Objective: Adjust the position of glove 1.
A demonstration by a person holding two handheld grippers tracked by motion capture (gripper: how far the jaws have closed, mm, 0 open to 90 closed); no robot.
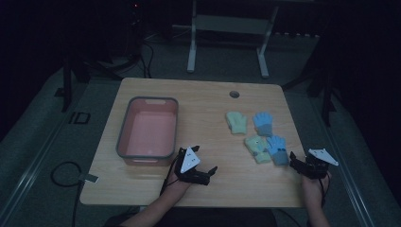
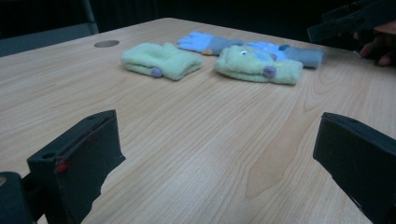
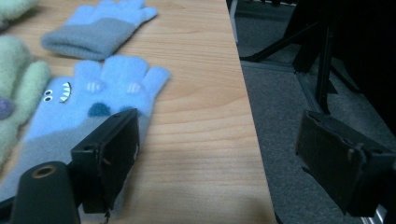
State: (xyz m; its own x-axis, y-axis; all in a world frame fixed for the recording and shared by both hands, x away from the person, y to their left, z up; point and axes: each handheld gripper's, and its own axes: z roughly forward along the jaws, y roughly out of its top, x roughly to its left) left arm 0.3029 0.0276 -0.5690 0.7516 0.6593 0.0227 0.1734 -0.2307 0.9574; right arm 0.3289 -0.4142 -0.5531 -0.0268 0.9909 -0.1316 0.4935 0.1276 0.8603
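Gloves are what I am reaching for: four small knitted ones lie toward the right of the wooden table (image 1: 142,189), and my right gripper (image 1: 299,165) sits just beside the nearest blue glove (image 1: 278,149), jaws spread wide and holding nothing. In the right gripper view one jaw overlaps that blue glove's (image 3: 93,100) grey cuff while the other hangs out past the table edge, so I judge this as the approach, with no grasp yet. My left gripper (image 1: 201,172) rests near the front edge, also wide open and empty, pointing across bare wood toward the gloves.

Next I think I need to swing the right gripper inward so both jaws straddle the cuff, then close (the knit is soft and flat, so I would have to come low to catch it). The pink tub (image 1: 125,127) with its grey rim stands empty on the left, well apart from the gloves, a likely place for them.

The near blue glove has a little face with eyes and teeth, and lies touching a pale green glove (image 1: 257,148). A second green glove (image 1: 237,121) and a second blue glove (image 1: 263,123) lie farther back, side by side.
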